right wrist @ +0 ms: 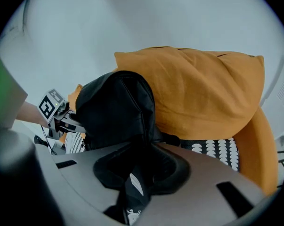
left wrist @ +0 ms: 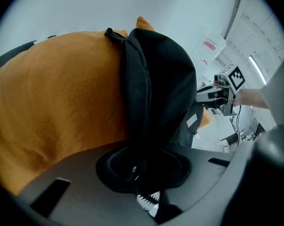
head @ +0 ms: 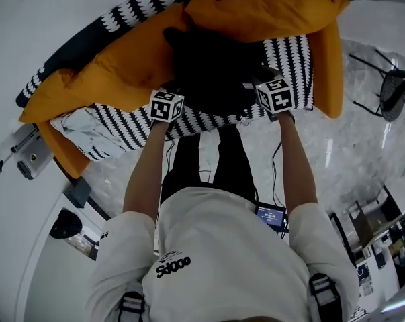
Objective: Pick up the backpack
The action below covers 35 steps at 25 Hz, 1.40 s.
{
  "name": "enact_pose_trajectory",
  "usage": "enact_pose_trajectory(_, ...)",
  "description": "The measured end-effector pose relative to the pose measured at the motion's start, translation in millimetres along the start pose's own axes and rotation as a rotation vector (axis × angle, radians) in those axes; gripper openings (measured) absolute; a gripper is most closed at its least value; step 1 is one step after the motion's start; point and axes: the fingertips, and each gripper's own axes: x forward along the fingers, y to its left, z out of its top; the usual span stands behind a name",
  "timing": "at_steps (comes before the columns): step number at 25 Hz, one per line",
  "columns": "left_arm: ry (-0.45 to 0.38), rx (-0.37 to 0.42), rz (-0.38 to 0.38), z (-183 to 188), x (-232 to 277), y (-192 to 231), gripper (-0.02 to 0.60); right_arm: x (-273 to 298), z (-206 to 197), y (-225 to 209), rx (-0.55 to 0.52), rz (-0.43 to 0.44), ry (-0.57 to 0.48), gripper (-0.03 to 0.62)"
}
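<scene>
Black backpack [head: 212, 69] sits on patterned sofa [head: 293, 59], against orange cushions [head: 121, 69]. Left hand-held gripper [left wrist: 142, 168] and right hand-held gripper [right wrist: 139, 168] each clamp its side fabric. Risk: thin folds slip out on lift, bag sags, snags cushions.

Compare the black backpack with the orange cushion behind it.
The backpack is black and smooth; the cushion is orange cloth. The backpack is pinched by the left gripper and the right gripper, jaws shut on its fabric; nothing holds the cushion. The backpack stands upright and narrow; the cushion slumps wide behind it. Both are soft and sit on the black-and-white patterned seat.
</scene>
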Motion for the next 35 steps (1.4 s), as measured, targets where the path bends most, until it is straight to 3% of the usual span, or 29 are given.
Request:
enact_pose_trajectory(9,0.029,0.022,-0.046,-18,-22,-26,0.049,-37,-20,26,0.024,-0.001,-0.020,0.089)
enact_pose_trajectory(20,-0.026,0.149,-0.090,-23,-78,-71,0.048,-114,-65,74,0.073,-0.099,-0.144,0.087)
enact_pose_trajectory(26,-0.122,0.225,-0.101,7,-134,-90,0.048,-165,-47,103,0.101,-0.149,-0.260,0.087)
enact_pose_trajectory(35,-0.373,0.336,-0.114,74,-234,-130,0.047,-260,9,137,0.068,-0.224,-0.469,0.087)
